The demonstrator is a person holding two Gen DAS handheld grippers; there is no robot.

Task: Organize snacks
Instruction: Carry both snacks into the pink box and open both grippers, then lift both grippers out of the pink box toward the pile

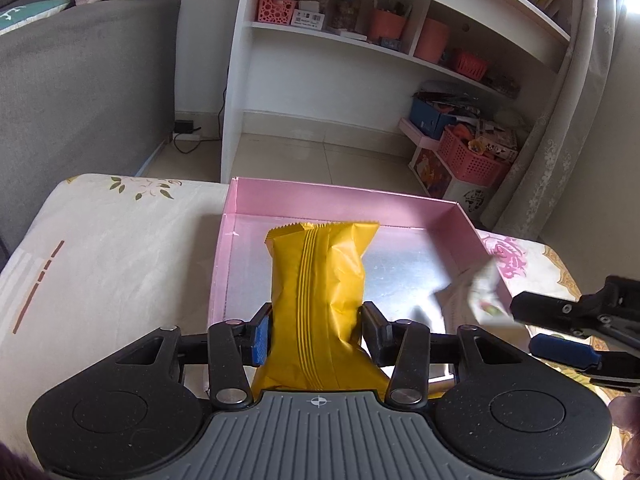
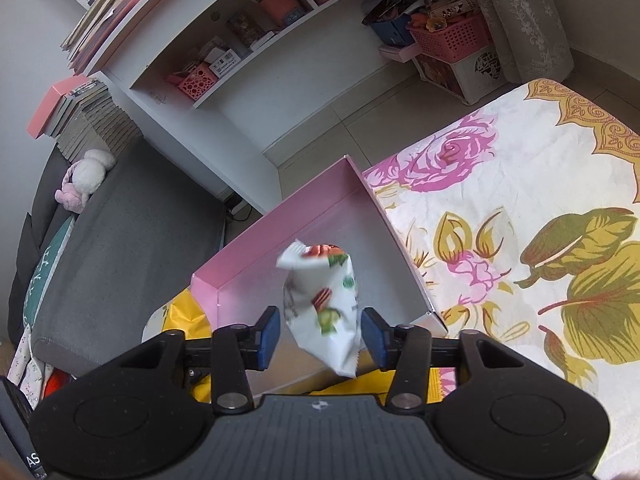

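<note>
A yellow snack packet (image 1: 318,292) stands between the fingers of my left gripper (image 1: 316,334), and both pads touch its sides. It reaches forward over the pink box (image 1: 340,198), which lies on the flowered cloth. My right gripper (image 2: 320,330) is open over the same pink box (image 2: 280,216). A white snack packet (image 2: 320,296), blurred, hangs loose between its blue pads (image 2: 269,330) with a gap on each side. In the left wrist view the right gripper (image 1: 532,328) comes in from the right with the white packet (image 1: 482,296) at the box's right wall. Parts of the yellow packet (image 2: 184,316) show below the right gripper.
The flowered cloth (image 2: 520,208) covers the surface to the right of the box and to its left (image 1: 112,248). A grey sofa (image 1: 80,92) stands on the left. Beyond the box are a white shelf unit (image 1: 360,40), pink baskets (image 1: 472,156) and a tiled floor.
</note>
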